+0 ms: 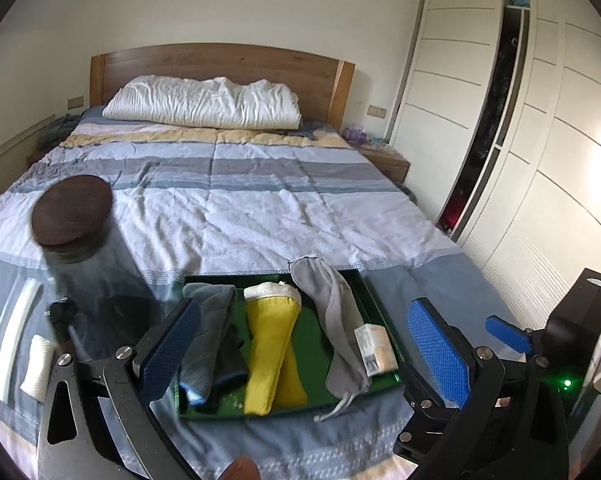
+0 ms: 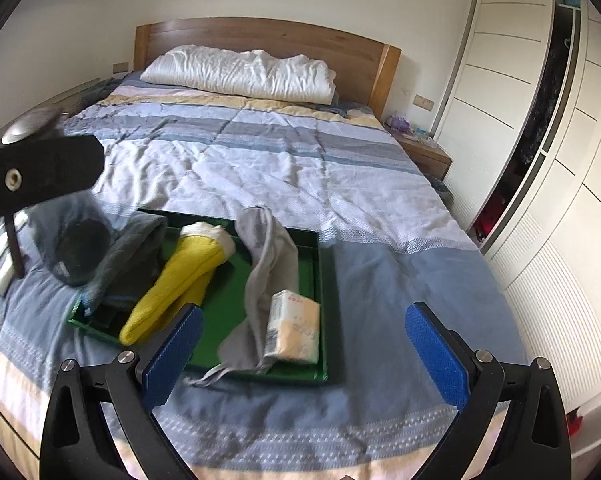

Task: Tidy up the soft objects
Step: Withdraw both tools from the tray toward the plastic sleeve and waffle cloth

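Socks, the yellow pair, lie in our green tray near the bed's foot edge, long axis pointing away, directly ahead of our left hand-held gripper; both hand-held grippers gape empty, right hand-held gripper farther off.

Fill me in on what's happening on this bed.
A person holds a pair of tongs in each hand above a green tray on the striped bedspread. The left tongs and right tongs are both open and empty. In the tray lie a blue-grey towel, yellow socks, a grey drawstring pouch and a small tissue pack resting on the pouch. A glass jar with a dark lid stands left of the tray.
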A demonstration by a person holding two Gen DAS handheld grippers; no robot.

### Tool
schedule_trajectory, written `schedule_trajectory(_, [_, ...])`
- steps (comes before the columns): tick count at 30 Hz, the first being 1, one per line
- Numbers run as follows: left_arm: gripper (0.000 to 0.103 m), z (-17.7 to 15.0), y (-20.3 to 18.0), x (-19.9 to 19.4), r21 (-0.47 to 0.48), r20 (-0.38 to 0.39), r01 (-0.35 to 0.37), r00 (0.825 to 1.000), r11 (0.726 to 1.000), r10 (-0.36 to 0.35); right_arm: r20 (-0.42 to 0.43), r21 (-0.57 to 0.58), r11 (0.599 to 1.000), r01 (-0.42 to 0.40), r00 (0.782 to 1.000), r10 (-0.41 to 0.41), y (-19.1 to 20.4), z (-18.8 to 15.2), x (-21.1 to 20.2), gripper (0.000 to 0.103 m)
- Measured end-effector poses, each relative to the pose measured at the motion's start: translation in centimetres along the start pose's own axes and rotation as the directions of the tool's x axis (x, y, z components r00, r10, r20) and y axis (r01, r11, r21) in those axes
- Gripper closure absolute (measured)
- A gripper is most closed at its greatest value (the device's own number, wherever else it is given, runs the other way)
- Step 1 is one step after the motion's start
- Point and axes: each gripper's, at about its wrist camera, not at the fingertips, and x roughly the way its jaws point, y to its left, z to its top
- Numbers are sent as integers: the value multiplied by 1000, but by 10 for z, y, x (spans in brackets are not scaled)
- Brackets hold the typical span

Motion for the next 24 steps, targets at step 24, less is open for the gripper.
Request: schedule_trajectory(24, [1, -21, 158, -131, -35, 101, -130, 986, 991, 133, 47, -57, 971, -234, 970, 237, 165, -26, -124, 0])
